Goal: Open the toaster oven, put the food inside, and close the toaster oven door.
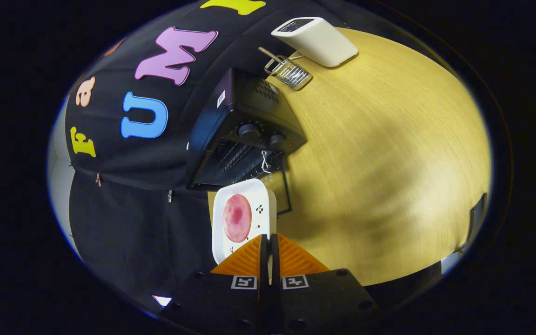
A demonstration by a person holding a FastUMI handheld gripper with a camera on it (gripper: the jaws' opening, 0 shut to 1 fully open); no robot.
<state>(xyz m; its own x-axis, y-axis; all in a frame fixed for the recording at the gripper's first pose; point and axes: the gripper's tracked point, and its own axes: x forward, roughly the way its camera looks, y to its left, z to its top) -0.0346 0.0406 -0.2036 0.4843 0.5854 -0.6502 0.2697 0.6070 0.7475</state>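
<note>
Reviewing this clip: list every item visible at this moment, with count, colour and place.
toaster oven: one, black, on the table against the booth wall, door open
plate: one, white, gripped at its edge, just ahead of the open oven
food: one round pink slice, on the plate
toaster: one, cream-white, far end of the table
wire rack: one, metal, between toaster and oven
table: one, yellow wood grain
gripper: one, fingers shut on the plate's rim

One fisheye camera rides on the tongs (268,242), looking forward along their fingers. It hangs above the table (389,186), tilted, facing down and ahead to the toaster oven (244,135) nearby.
</note>
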